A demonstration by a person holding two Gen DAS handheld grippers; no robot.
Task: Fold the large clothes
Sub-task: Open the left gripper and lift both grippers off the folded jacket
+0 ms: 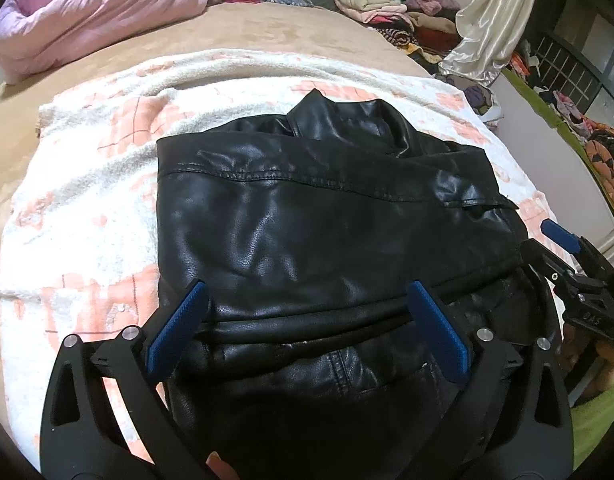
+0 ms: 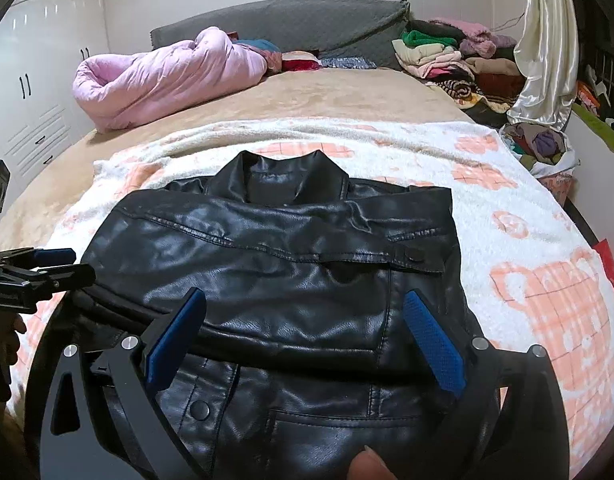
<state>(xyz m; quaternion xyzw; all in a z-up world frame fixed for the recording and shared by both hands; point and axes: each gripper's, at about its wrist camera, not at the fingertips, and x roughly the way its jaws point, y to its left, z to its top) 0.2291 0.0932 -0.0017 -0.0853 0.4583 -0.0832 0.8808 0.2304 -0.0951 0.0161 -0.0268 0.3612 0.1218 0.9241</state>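
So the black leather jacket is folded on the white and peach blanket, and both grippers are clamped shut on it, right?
Not quite. The jacket does lie folded on the blanket, but neither gripper is clamped on it. The left gripper and right gripper both stand wide open above it, pads clear of the leather. Each wrist view shows its own.

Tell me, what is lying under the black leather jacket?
A white blanket with pink print lies under the black leather jacket, over the tan bedcover. The part beneath the jacket is hidden.

Black leather jacket [image 1: 307, 220] — folded, on blanket
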